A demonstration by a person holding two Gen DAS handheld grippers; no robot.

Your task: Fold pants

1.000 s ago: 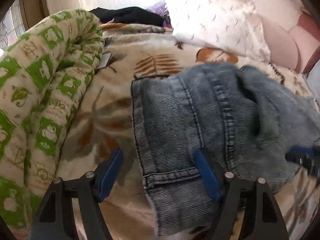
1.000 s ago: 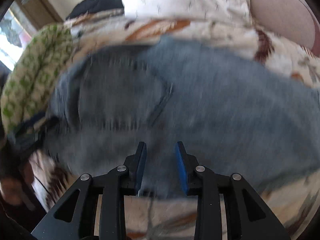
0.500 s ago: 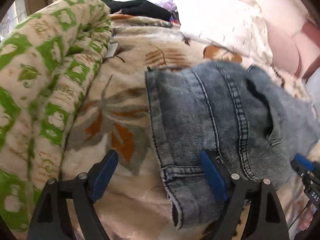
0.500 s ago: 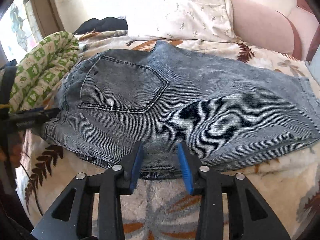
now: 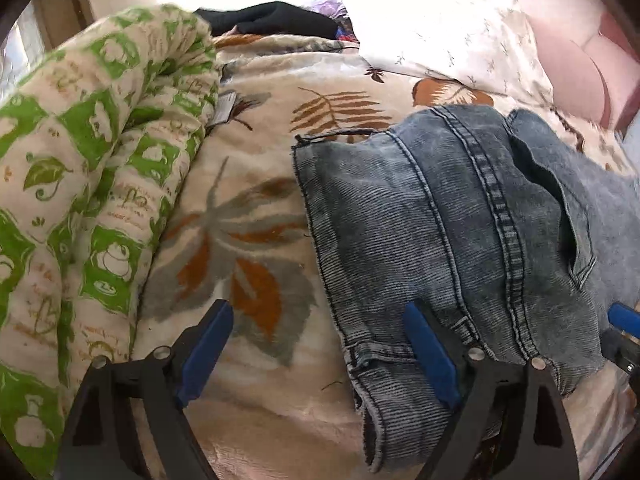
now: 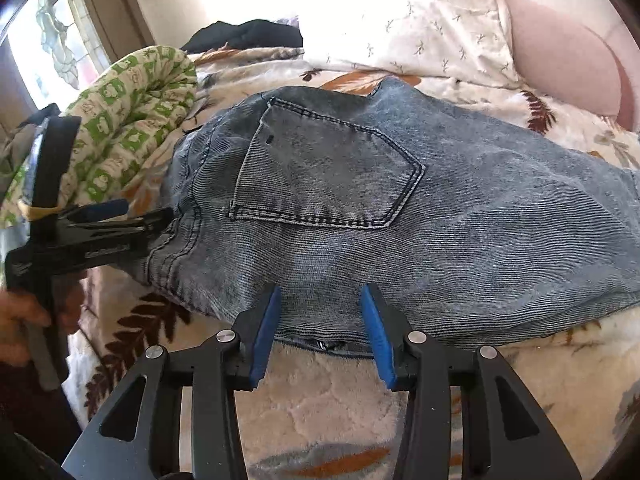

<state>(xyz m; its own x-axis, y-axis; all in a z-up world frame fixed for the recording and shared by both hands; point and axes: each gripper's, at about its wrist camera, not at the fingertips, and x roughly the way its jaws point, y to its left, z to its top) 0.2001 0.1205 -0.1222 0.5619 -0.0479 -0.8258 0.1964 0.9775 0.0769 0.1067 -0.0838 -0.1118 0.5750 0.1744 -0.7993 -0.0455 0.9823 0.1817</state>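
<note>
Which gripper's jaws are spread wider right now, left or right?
The left gripper: its jaws gape wide, one over the blanket, one over the jeans waistband. The right gripper is open but narrower.

No legible text, brand or number anywhere. Faint brownish script printed among the green squares of the quilt (image 5: 92, 184), too blurred to read. Small grey tag (image 5: 225, 109) just beside the quilt's edge, on the leaf-print blanket (image 5: 256, 216), markings unreadable. Pale lettering along the black frame of the left gripper (image 6: 132, 220) in the right wrist view, below the quilt, too small to make out. Nothing readable on the jeans (image 6: 400, 208).
</note>
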